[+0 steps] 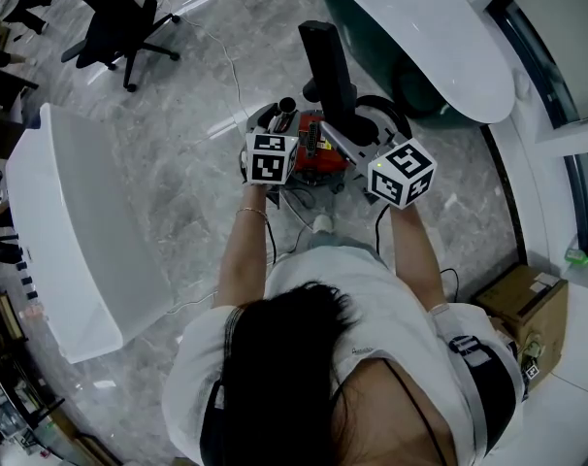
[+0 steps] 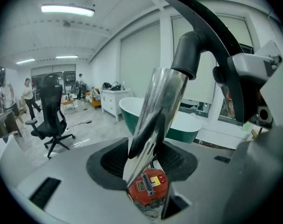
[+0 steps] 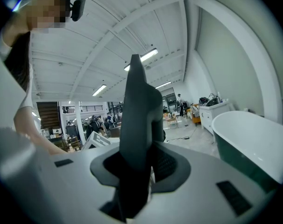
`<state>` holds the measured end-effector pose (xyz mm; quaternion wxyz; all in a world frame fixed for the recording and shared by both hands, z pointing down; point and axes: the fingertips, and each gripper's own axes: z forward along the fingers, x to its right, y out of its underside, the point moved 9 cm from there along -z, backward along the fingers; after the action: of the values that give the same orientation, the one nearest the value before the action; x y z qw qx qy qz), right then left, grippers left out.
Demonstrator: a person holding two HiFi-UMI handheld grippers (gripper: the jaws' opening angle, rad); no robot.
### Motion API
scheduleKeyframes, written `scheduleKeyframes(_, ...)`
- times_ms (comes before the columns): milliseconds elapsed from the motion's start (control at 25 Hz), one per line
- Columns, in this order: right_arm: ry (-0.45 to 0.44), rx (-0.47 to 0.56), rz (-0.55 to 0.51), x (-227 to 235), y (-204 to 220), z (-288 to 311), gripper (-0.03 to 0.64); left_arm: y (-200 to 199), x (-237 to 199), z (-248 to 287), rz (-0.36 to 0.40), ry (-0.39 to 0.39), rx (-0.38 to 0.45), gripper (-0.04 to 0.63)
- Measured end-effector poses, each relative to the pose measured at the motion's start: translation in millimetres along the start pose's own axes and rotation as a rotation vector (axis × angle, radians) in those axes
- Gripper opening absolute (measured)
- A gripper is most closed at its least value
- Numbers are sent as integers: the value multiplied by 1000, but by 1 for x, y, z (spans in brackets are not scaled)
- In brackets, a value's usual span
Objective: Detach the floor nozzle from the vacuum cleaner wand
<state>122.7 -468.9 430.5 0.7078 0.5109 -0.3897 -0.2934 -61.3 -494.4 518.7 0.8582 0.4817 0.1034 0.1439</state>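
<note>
I hold the vacuum's tube up over its red canister body (image 1: 321, 161), which stands on the marble floor. In the left gripper view the chrome wand (image 2: 155, 111) runs up between the pads of my left gripper (image 2: 144, 160), which is shut on it. The wand's top end sits in the black neck (image 2: 188, 55) of the floor nozzle (image 1: 328, 66). My right gripper (image 3: 134, 171) is shut on that black nozzle (image 3: 137, 120), just above the left one. From the head view both grippers (image 1: 292, 129) (image 1: 364, 142) sit close together under their marker cubes.
A white and green bathtub (image 1: 420, 27) stands just beyond the vacuum. Behind it to the left is a black office chair (image 1: 119, 17). A white counter (image 1: 71, 231) is at my left, a cardboard box (image 1: 522, 304) at my right. Cables (image 1: 304, 202) trail by my feet.
</note>
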Motion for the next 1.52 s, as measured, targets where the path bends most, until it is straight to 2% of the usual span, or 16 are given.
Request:
scheduleKeyframes(520,15,16,27,-4,3,-5,123,3,1,-15,-50,17,56,267)
scheduleKeyframes(720,29,54,63,-12,5,-8,123,-3,2,-36,-109,60,155,267)
scheduleKeyframes(1080,104,90,59,-35,6,-22,123,0,9,-88,-114,73,196,267)
scheduleKeyframes(1200,124,106,77,-43,7,-28,123,-4,14,-104,-130,106,219,267)
scheduleKeyframes(1360,143,114,84,-56,10,-33,123,-11,16,-124,-194,179,272,265)
scheduleKeyframes(1520,167,103,71,-70,13,-36,123,-11,20,-142,-210,206,308,264)
